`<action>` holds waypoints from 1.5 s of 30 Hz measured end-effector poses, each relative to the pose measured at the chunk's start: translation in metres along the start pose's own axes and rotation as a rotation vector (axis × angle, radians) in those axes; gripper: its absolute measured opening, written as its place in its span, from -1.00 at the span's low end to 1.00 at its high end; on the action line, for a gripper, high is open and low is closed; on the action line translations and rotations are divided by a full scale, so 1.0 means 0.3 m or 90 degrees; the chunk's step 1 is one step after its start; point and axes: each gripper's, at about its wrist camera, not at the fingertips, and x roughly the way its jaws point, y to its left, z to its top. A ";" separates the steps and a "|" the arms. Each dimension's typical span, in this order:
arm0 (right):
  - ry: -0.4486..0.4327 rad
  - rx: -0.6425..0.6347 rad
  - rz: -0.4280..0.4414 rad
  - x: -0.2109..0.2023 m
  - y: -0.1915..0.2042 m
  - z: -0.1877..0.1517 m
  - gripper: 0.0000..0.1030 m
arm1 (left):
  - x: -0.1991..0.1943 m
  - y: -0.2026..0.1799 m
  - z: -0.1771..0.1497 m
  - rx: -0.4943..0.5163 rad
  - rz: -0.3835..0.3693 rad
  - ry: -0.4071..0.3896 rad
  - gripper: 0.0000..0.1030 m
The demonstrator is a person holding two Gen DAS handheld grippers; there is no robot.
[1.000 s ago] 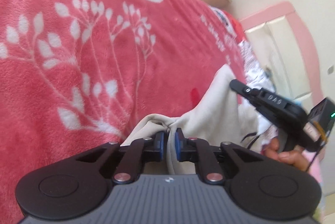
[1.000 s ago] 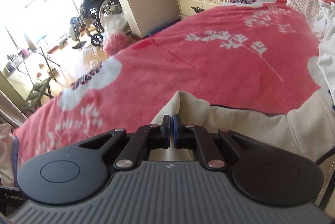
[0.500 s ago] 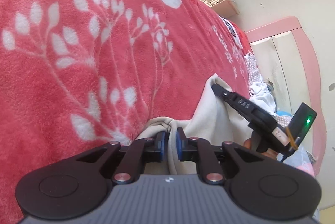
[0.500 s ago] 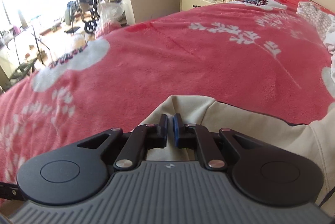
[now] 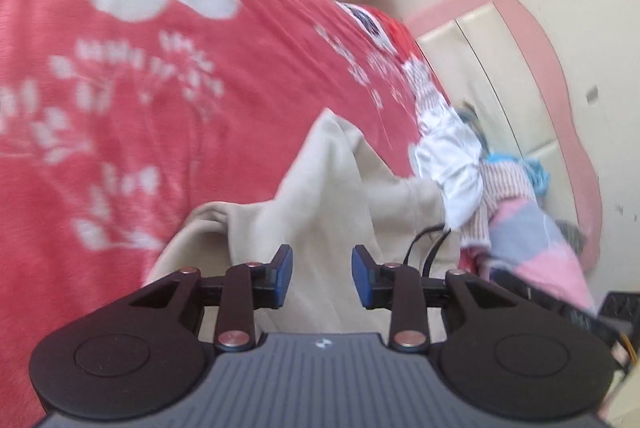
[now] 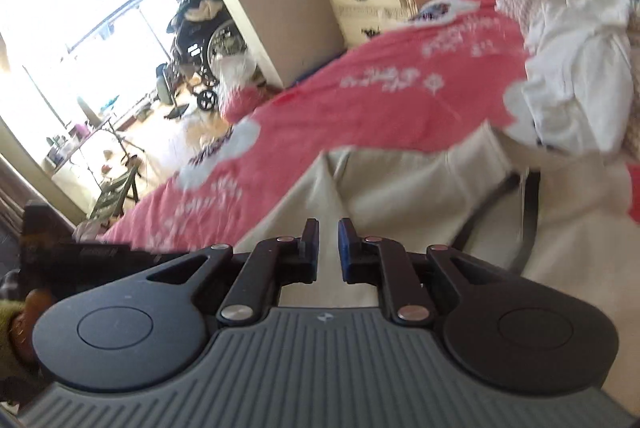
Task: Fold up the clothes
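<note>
Left gripper: jaws just opening, clear of the beige fabric garment.
Right gripper: jaws just parting slightly, pads off garment.
Surface: red floral fleece blanket.

Left gripper first: a grey ribbed body with a tiny pale logo at its front edge, flanked by two round black housings, each with a raised disc. Black link arms run forward, pinned with silver rivets, copper-toned screws at the outer joints. The pads are blue, set on black fingers. Right gripper is the same build: grey ribs, black discs, silver rivets, though its pads look darker blue in the shade. In the right view's lower-left corner, a green sleeve edges in, blurred.
</note>
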 end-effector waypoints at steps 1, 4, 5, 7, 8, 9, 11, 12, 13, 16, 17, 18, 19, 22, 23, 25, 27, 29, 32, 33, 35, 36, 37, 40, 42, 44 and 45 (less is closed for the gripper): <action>0.023 0.004 -0.013 0.002 -0.002 -0.052 -0.80 | 0.027 0.007 0.001 0.008 0.017 -0.001 -0.40; 0.094 0.017 -0.051 0.007 -0.010 -0.209 -0.80 | 0.085 0.070 0.008 -0.003 0.070 -0.002 -0.72; 0.115 0.010 -0.082 0.036 -0.025 -0.259 -0.80 | 0.087 0.089 0.006 -0.013 0.069 -0.007 -0.89; 0.135 -0.010 -0.145 0.086 -0.061 -0.351 -0.92 | 0.081 0.096 0.006 -0.021 0.064 -0.007 -0.88; 0.115 -0.008 -0.163 0.063 -0.059 -0.352 -0.92 | 0.073 0.089 0.005 -0.019 0.067 -0.009 -0.87; 0.094 -0.006 -0.181 0.040 -0.057 -0.354 -0.93 | 0.056 0.078 0.003 -0.020 0.068 -0.013 -0.83; 0.053 -0.002 -0.217 -0.006 -0.053 -0.356 -0.82 | 0.021 0.056 -0.002 -0.022 0.070 -0.023 -0.59; 0.033 0.000 -0.234 -0.030 -0.051 -0.357 -0.82 | 0.000 0.037 -0.007 -0.013 0.067 -0.019 -0.51; 0.016 -0.006 -0.224 -0.084 -0.032 -0.356 -0.82 | -0.022 0.017 -0.013 -0.002 0.063 -0.013 -0.37; 0.022 0.002 -0.162 -0.201 0.022 -0.392 -0.82 | -0.072 -0.040 -0.040 0.048 0.051 -0.001 -0.29; 0.041 -0.008 -0.161 -0.188 0.035 -0.426 -0.82 | -0.073 -0.052 -0.047 0.068 0.060 0.000 -0.28; 0.061 -0.018 -0.160 -0.175 0.048 -0.461 -0.82 | -0.072 -0.063 -0.053 0.087 0.070 0.001 -0.28; 0.080 -0.028 -0.160 -0.162 0.060 -0.496 -0.81 | -0.076 -0.059 -0.049 0.086 0.078 -0.003 -0.31; 0.117 -0.028 -0.230 -0.074 0.019 -0.570 -0.83 | -0.106 -0.038 -0.030 0.063 0.096 -0.018 -0.33; 0.101 -0.011 -0.232 -0.084 0.013 -0.583 -0.83 | -0.136 -0.032 -0.021 0.055 0.089 -0.017 -0.33; 0.085 -0.001 -0.239 -0.152 0.058 -0.562 -0.78 | -0.205 -0.034 -0.013 0.064 0.078 -0.003 -0.27; 0.061 -0.016 -0.213 -0.231 0.116 -0.562 -0.77 | -0.280 -0.043 -0.015 0.079 0.079 0.021 -0.22; 0.074 -0.021 -0.202 -0.236 0.141 -0.591 -0.70 | -0.322 -0.056 -0.030 0.094 0.072 0.044 -0.20; 0.127 -0.039 -0.236 -0.174 0.129 -0.673 -0.59 | -0.345 -0.102 -0.070 0.132 0.060 0.087 -0.21; 0.127 -0.032 -0.239 -0.172 0.115 -0.687 -0.59 | -0.342 -0.132 -0.087 0.159 0.049 0.096 -0.21; 0.124 0.001 -0.242 -0.194 0.103 -0.688 -0.59 | -0.335 -0.195 -0.122 0.216 0.026 0.116 -0.20; 0.121 0.017 -0.243 -0.218 0.109 -0.676 -0.59 | -0.324 -0.225 -0.140 0.245 0.017 0.127 -0.19; 0.112 0.028 -0.229 -0.252 0.123 -0.672 -0.58 | -0.304 -0.261 -0.164 0.285 0.006 0.145 -0.16; 0.093 0.057 -0.184 -0.348 0.172 -0.674 -0.58 | -0.219 -0.355 -0.251 0.396 -0.011 0.185 -0.15; 0.086 0.057 -0.158 -0.384 0.215 -0.709 -0.58 | -0.145 -0.402 -0.326 0.465 -0.021 0.193 -0.15; 0.086 0.058 -0.126 -0.382 0.249 -0.774 -0.58 | -0.065 -0.437 -0.405 0.540 -0.033 0.205 -0.15; 0.093 0.059 -0.124 -0.367 0.258 -0.803 -0.57 | -0.031 -0.445 -0.443 0.574 -0.028 0.205 -0.14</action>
